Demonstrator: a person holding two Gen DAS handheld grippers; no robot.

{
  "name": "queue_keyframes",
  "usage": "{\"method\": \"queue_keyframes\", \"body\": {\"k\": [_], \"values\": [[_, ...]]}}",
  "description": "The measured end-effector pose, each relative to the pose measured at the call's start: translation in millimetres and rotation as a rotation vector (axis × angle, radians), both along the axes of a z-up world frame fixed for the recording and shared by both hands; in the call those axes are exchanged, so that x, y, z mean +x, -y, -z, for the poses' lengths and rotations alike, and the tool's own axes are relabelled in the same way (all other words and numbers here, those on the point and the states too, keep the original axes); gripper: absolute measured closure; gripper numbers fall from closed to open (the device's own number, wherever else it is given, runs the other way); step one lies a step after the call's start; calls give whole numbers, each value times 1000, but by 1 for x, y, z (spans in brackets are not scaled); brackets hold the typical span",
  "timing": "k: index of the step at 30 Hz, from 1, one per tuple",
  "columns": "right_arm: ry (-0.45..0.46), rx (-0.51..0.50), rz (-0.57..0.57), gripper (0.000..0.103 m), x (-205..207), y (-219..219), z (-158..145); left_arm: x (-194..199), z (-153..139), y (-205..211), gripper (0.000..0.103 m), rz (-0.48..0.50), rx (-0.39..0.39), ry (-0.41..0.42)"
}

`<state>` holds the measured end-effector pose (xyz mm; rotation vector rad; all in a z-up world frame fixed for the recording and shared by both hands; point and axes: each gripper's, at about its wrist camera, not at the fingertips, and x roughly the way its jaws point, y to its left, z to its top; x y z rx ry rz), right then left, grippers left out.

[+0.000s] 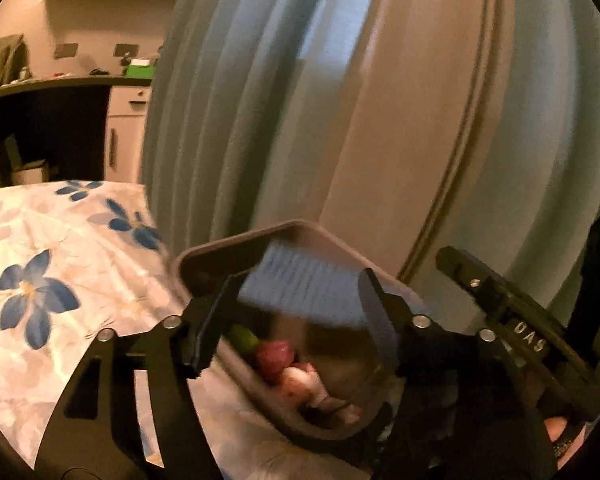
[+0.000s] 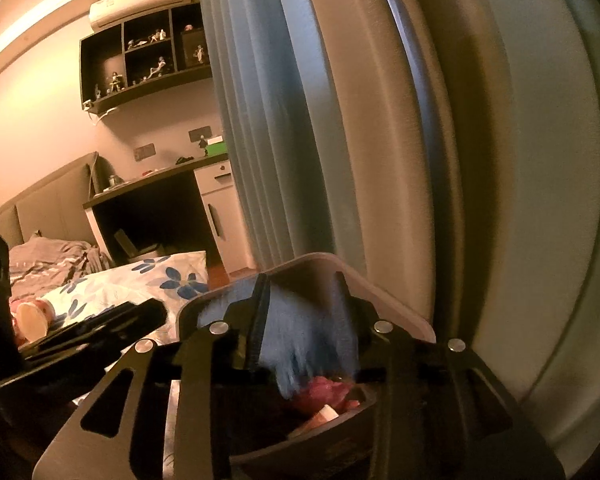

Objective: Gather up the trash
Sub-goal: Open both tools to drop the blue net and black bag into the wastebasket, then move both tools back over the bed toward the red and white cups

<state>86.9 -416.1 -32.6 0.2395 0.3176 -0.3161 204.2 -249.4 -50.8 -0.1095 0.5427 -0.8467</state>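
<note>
Left wrist view: left gripper jaws spread wide over the brown bin, pads clear of the blue cloth lying between them — green, pink and pale trash sits inside the bin, which rests on the floral bedding. Right wrist view: right gripper part-open astride the same blue cloth above the bin; whether its pads press the cloth I cannot tell — blurred.

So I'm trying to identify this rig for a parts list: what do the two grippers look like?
Both are matte black. The left gripper and right gripper each have flat, slotted linkage arms joined by round silver rivets and end in flat black fingers. White lettering marks the right gripper's side in the left wrist view.
</note>
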Motion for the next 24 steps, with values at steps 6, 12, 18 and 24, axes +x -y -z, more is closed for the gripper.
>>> {"method": "queue_keyframes", "body": {"k": [6,12,18,24], "values": [[22,-3,5,57,-5,-3,-2,-4,-3,-35,9,-156,-3,28],[59,-13,11,30,-14,-15,-6,-14,-6,-72,6,-329,38,59],[77,-18,-6,20,-17,-29,-8,-23,-8,-118,6,-480,60,73],[76,-23,-74,20,-15,-54,-8,-33,-9,-179,6,-633,89,93]]}}
